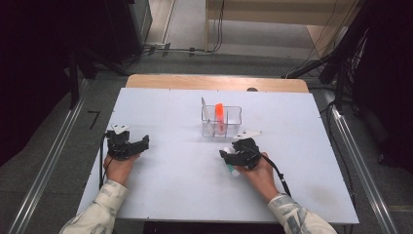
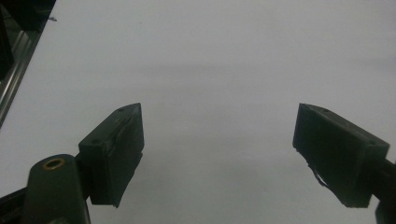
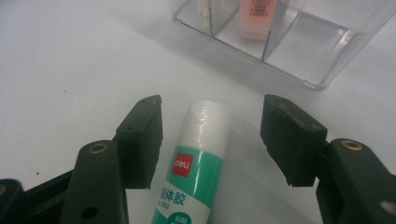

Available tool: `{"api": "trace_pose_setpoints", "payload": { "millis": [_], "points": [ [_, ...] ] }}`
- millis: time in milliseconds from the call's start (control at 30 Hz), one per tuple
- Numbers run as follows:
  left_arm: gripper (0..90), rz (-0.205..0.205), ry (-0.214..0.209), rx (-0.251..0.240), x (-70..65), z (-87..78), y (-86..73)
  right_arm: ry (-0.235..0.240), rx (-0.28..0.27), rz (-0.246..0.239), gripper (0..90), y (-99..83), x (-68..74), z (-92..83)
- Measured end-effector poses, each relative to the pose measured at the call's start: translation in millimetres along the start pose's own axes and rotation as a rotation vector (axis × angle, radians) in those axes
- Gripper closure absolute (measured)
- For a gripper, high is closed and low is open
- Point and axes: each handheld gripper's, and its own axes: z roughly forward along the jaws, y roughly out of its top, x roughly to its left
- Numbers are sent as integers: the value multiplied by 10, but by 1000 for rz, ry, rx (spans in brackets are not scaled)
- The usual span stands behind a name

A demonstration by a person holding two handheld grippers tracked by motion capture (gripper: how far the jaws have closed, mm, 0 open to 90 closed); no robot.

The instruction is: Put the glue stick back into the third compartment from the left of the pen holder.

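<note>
1. Right gripper view: the glue stick (image 3: 196, 163) is seen lying flat on the white table (image 3: 70, 70), white cap pointing away toward the clear organizer (image 3: 299, 51).
2. The right tongs (image 3: 212, 140) are spread to either side of the stick; a gap is visible between each jaw and the tube, so nothing is gripped.
3. An orange-pink item (image 3: 254, 16) is stood up in the organizer's middle compartment.
4. High view: the right tongs (image 1: 233, 157) are held low over the table just in front of the organizer (image 1: 221, 122), with the glue stick (image 1: 232, 169) peeking out beneath the hand.
5. The orange item (image 1: 219, 117) is seen upright in the organizer.
6. The left tongs (image 1: 141, 144) are rested well apart at the table's left side.
7. Left gripper view: the left tongs (image 2: 217, 154) are released wide, with bare table (image 2: 210, 70) between the jaws.
</note>
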Motion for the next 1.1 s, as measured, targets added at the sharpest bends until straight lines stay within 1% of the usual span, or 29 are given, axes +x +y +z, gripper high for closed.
{"api": "trace_pose_setpoints", "payload": {
  "millis": [233,533,600,633,733,967,1100],
  "points": [
    [169,0,0,1,1,1,0,1,10,-10,395,1,20,34],
    [169,0,-1,0,0,0,0,-14,29,-36,422,-13,48,75],
    [169,-1,-1,0,-1,0,0,-16,37,-48,433,-16,57,86],
    [169,-1,-1,0,-1,0,0,-14,45,-42,434,-16,67,92],
    [169,-1,-1,0,1,0,0,-21,47,-50,436,-15,78,94],
    [169,-1,-1,0,-2,1,0,-43,52,-60,485,-12,92,94],
    [169,-2,-2,-1,-5,2,0,-46,59,-65,512,-10,105,89]
  ]
}}
